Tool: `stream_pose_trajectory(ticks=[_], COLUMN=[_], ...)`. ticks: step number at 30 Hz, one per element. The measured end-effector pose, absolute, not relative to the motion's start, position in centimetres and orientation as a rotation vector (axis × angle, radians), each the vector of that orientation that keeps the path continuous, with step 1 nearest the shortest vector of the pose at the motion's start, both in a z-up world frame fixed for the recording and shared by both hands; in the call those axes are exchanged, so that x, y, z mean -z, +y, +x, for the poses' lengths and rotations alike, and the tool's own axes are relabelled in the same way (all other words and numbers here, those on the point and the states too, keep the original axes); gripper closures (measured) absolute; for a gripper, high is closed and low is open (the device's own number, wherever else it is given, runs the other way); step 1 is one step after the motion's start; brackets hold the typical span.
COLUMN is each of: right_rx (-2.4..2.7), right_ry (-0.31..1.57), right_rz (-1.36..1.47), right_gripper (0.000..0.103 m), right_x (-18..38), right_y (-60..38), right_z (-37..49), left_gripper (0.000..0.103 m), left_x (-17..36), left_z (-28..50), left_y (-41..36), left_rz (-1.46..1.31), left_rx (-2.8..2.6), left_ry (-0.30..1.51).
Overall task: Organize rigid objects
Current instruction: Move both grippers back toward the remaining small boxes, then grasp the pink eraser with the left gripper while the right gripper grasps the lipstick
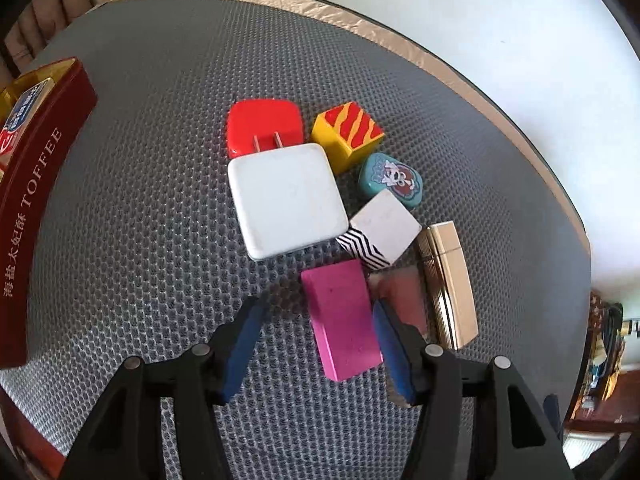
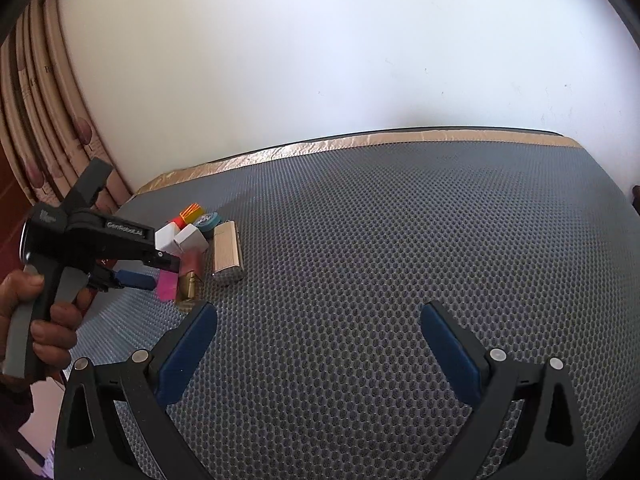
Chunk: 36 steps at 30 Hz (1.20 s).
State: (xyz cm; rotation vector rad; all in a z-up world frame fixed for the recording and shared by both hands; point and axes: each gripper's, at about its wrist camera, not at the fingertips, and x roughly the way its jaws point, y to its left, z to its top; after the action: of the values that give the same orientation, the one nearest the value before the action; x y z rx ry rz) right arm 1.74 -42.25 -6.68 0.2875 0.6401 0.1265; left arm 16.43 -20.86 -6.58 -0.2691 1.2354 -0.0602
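Left claw (image 1: 318, 320) points steeply down, jaws parted, astride the magenta block (image 1: 342, 320); right pad (image 1: 390, 352) just beside the block's edge, left pad (image 1: 244, 344) clear of it. Nothing gripped.

Cluster on grey mesh bench (image 1: 160, 160): white square adapter (image 1: 286, 200) at 12 o'clock of the block, red plug (image 1: 262, 124) beyond it, yellow-red cube (image 1: 346, 132) at 1 o'clock, teal tin (image 1: 390, 180), white zigzag box (image 1: 380, 232), gold lighter (image 1: 450, 284) at 3 o'clock. Red toffee tin (image 1: 36, 200) far at 9 o'clock.

Right claw (image 2: 320, 344) released, over bare mesh; cluster at its 10 o'clock.
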Motion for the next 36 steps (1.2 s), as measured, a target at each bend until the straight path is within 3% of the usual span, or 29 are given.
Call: stream_pose_trajectory(ticks=[7,12,15,16,19,21,27,36], right_rx=[-0.119,-0.142,-0.215,-0.259,-0.395,-0.449,-0.486,-0.453], right_ry=[0.645,0.629,0.608,0.618,0.646,0.663,0.754,0.870], right_rz=[0.299,0.270,0.199,0.186,0.176,0.185,0.207,0.156], right_gripper=[0.000,0.000,0.012,0.021,0.023,0.023,0.023,0.038], right_x=[6.9,6.5,5.2,4.9,3.9,3.6,4.6,6.7], right_y=[-42.4,-41.9,-39.8,-38.8,-34.8,-32.7,-29.5,-26.2], right_z=[1.8,1.5,1.0,1.1,2.2,3.6,9.1,13.4], left_gripper=[0.047,0.058,0.069,0.072,0.071,0.061,0.062,0.062], left_x=[6.4,6.2,6.0,5.9,6.0,7.0,7.6,7.6], left_z=[14.6,12.5,11.4,11.1,9.9,9.3,8.1,7.5], left_y=[-18.4,-15.1,-13.2,-12.9,-11.2,-9.7,-10.3,-7.8], left_rz=[-0.274,-0.258,-0.228,-0.220,-0.205,-0.208,-0.103,-0.174], left_rx=[0.032,0.010,0.009,0.009,0.029,0.058,0.074,0.159], left_ry=[1.215,1.193,1.168,1.161,1.132,1.137,1.099,1.095])
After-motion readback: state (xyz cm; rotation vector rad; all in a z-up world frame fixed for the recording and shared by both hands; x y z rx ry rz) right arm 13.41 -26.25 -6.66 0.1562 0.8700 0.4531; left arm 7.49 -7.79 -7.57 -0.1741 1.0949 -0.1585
